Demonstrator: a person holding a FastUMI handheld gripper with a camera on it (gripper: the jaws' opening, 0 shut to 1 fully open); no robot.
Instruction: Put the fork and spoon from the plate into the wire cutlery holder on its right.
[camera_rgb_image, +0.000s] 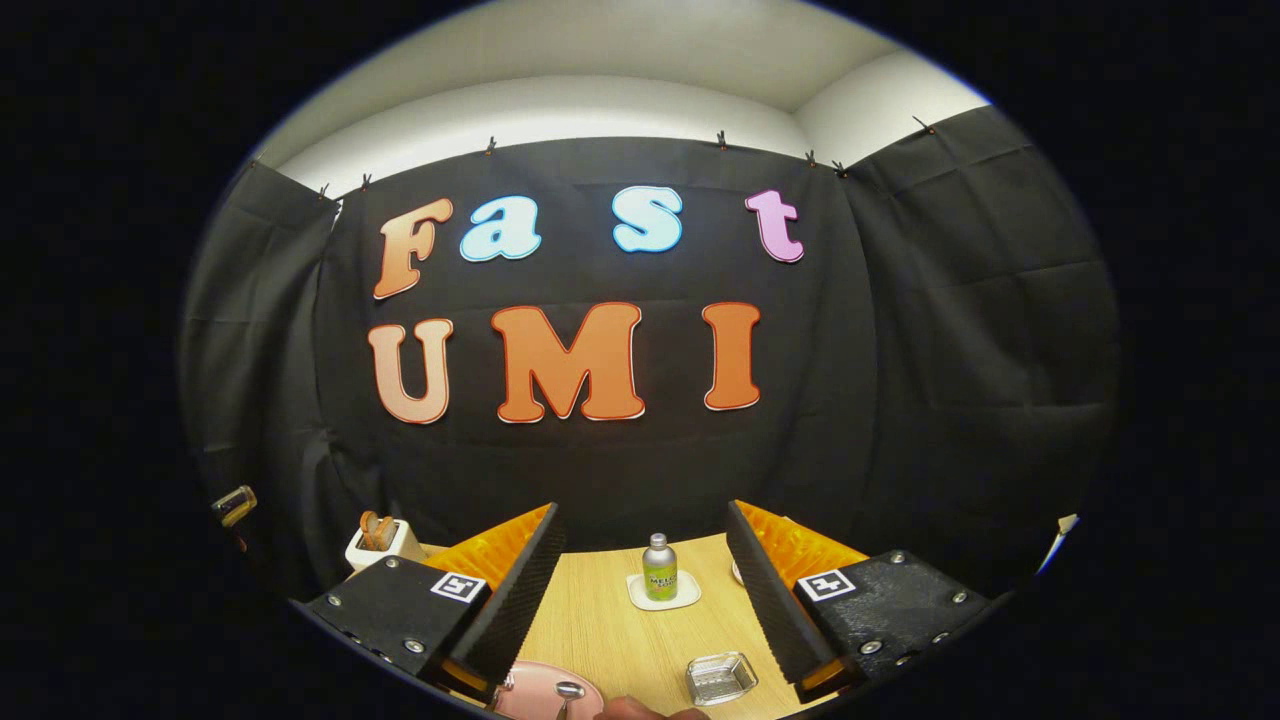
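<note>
My fingers stand wide apart with nothing between them, so the gripper (640, 580) hangs empty above the wooden table (600, 620), tipped up enough that I look mostly at the booth's dark wall; I judge this a starting pose, held high and back so the whole table can be surveyed before I dip. The pink plate (540, 695) lies low and close, just inside my left finger, and a spoon (568, 692) rests on it with its bowl toward me; a bit of metal at the plate's near-left rim may be the fork, though I cannot tell. Just ahead between my fingers, nearer the right one, sits a small shiny tray-like dish (720, 677); whether that is the wire cutlery holder I cannot say for certain, but it lies to the plate's right as the task describes. Something rounded, perhaps a fingertip of a person's hand (635, 710), shows at the table's near edge between plate and dish. Farther off, a small bottle (659, 567) stands upright on a white coaster (664, 592), well beyond the path from plate to dish, so I expect no trouble from it. A white toaster (378, 540) with bread sits beyond my left finger. Nothing has been lifted yet; I must tilt down first.
</note>
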